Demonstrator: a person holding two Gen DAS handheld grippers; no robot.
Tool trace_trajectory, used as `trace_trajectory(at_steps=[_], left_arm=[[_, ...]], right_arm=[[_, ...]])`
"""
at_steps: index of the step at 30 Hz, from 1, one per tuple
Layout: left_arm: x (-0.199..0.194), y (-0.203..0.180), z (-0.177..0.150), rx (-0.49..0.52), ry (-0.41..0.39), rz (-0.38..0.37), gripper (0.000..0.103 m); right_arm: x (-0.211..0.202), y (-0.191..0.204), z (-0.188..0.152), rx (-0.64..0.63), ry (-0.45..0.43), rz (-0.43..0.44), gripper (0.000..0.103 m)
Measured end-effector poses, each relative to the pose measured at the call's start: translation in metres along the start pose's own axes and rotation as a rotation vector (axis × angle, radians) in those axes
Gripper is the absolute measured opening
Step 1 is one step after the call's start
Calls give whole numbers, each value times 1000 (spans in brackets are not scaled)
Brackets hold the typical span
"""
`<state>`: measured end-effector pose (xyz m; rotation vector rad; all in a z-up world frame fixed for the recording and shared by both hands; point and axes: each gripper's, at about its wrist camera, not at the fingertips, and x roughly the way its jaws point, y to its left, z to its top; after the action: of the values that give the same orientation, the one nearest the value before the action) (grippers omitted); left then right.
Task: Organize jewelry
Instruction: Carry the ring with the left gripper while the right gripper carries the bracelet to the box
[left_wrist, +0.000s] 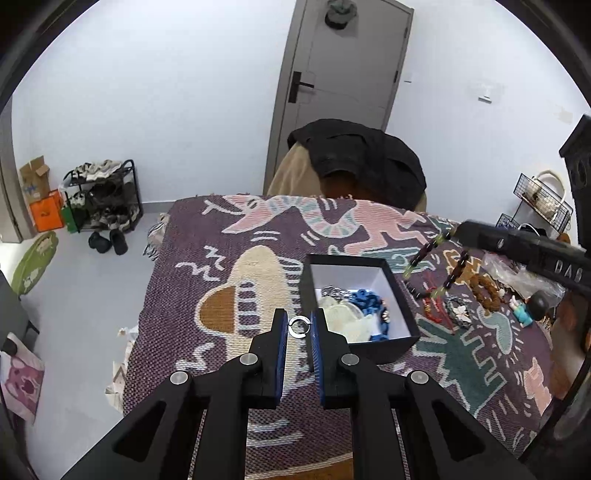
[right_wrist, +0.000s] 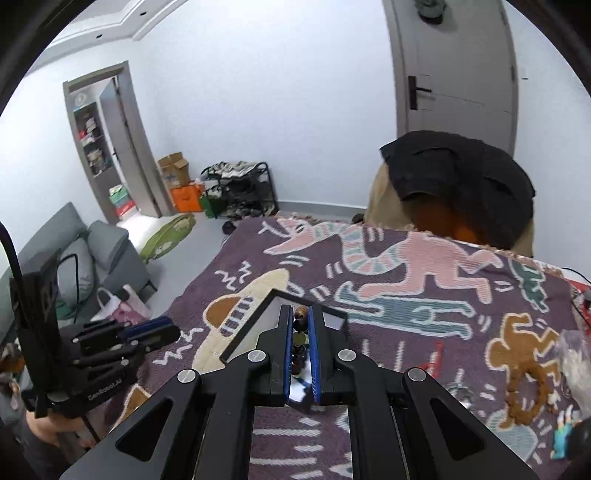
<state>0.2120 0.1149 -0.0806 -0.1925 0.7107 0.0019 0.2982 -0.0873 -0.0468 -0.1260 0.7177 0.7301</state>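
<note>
My left gripper (left_wrist: 300, 325) pinches a small silver ring (left_wrist: 300, 325) at its tips, low centre of the left view, just beside the black box (left_wrist: 384, 350)'s near-left wall; my right gripper (right_wrist: 300, 332) is closed on a dark beaded bracelet (left_wrist: 432, 254), which dangles above the box toward the right; the counter's patterned cloth (left_wrist: 207, 258) carries the rest. I judge it best to lower the beads first, release slowly so they pool inside, then carry the ring over the rim before letting go.

Even, bright room light; soft shadows only. Strong fisheye bending and black vignette at corners. Centre sharp, edges slightly smeared.
</note>
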Motion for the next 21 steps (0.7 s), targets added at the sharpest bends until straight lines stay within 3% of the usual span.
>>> trace_trajectory(at_steps=[6,7,8,10,13,21], left_arm=[[10,10,2,-13,19,6,13],[11,10,2,-14,23,6,13],[12,10,2,-14,25,6,13],[15,9,4,-11,29,4,13],[19,4,7,-2,33,-2,13],[33,-21,19,43,38,-42,13]], right_arm=[[50,5,-14,12,138,8,10],[56,3,-15,19,163,3,21],[58,1,-16,27,171,-5,42],[54,-5,-17,47,144,-20,63],[40,-19,-17,87,105,7,65],[10,-46,-26,144,79,-26,65]])
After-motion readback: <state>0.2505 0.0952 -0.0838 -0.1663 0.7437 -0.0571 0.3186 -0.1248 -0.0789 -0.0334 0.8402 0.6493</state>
